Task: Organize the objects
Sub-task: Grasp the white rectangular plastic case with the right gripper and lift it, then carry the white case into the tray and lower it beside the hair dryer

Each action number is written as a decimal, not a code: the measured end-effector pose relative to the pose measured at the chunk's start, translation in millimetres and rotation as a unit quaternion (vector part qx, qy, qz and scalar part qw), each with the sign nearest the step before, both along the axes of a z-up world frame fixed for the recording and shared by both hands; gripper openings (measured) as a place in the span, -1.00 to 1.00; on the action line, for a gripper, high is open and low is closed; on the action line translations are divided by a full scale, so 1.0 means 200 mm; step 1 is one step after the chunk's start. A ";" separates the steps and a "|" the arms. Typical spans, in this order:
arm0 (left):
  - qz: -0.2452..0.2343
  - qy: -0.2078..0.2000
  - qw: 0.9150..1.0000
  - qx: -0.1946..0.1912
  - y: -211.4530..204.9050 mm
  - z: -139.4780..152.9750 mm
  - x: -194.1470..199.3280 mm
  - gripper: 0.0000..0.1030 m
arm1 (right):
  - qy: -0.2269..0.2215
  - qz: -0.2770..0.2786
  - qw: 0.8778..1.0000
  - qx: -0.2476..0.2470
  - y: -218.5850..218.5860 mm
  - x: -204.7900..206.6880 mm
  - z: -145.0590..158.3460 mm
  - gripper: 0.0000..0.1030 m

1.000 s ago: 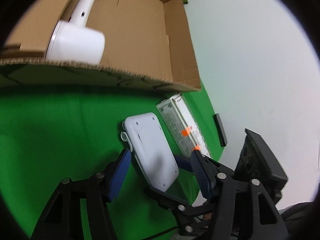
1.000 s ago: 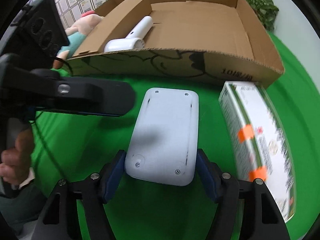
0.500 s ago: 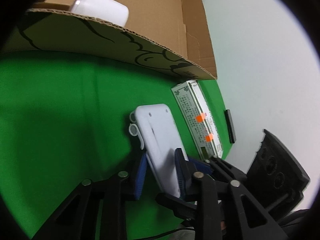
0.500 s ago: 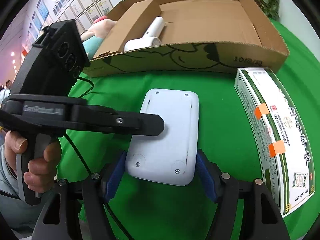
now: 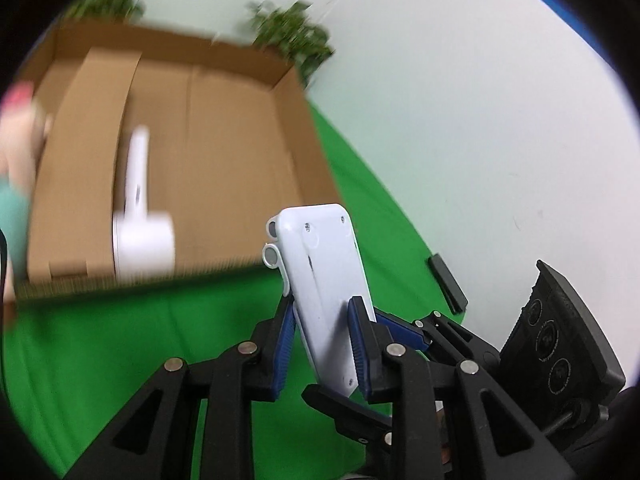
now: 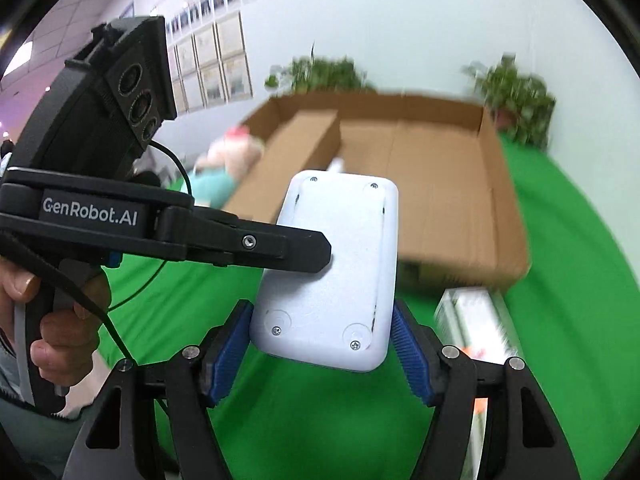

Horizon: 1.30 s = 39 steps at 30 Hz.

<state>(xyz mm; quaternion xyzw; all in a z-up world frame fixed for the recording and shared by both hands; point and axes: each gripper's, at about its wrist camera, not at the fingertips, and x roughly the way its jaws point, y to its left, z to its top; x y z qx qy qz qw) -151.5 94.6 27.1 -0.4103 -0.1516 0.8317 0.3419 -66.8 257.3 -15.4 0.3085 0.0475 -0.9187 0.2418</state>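
A flat white device (image 6: 340, 264) with rounded corners and screws hangs in the air over the green cloth (image 6: 304, 420). My right gripper (image 6: 320, 320) is shut across its width at the near end. My left gripper (image 5: 320, 320) is shut on its thin side edge, and its black finger (image 6: 304, 250) lies across the device in the right wrist view. Beyond the device sits an open cardboard box (image 5: 240, 140), also seen in the right wrist view (image 6: 440, 200). Inside the box lies a white handled appliance (image 5: 140, 216).
A plush toy (image 6: 228, 164) lies left of the box. A printed carton with orange stickers (image 6: 476, 324) lies on the cloth at the right. A small black bar (image 5: 448, 284) rests at the cloth's edge. Potted plants (image 6: 516, 92) and a pale wall stand behind.
The left jaws closed onto the device's side edge. Both grippers then rose with the device, lifting it off the cloth, so the box's inside now shows from above.
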 end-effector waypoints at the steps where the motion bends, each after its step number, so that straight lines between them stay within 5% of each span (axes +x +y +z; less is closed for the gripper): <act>1: 0.000 0.015 1.000 -0.008 0.01 0.04 -0.01 -0.51 | 0.008 -0.003 1.000 -0.001 0.00 -0.02 0.03 0.27; 5: -0.010 0.065 0.997 -0.028 0.06 0.19 -0.05 -0.59 | 0.025 -0.013 0.999 -0.018 0.00 -0.10 0.15 0.27; 12: -0.017 0.094 0.995 -0.032 0.13 0.30 -0.12 -0.62 | 0.032 -0.019 0.998 -0.046 0.04 -0.24 0.30 0.26; 27: -0.005 0.088 0.996 -0.031 0.02 0.43 -0.41 -0.64 | 0.008 0.001 0.997 -0.070 -0.12 -0.66 0.46 0.26; 39: 0.011 0.036 0.998 -0.050 -0.05 0.32 -0.65 -0.64 | -0.068 0.023 0.993 -0.090 -0.23 -1.03 0.31 0.26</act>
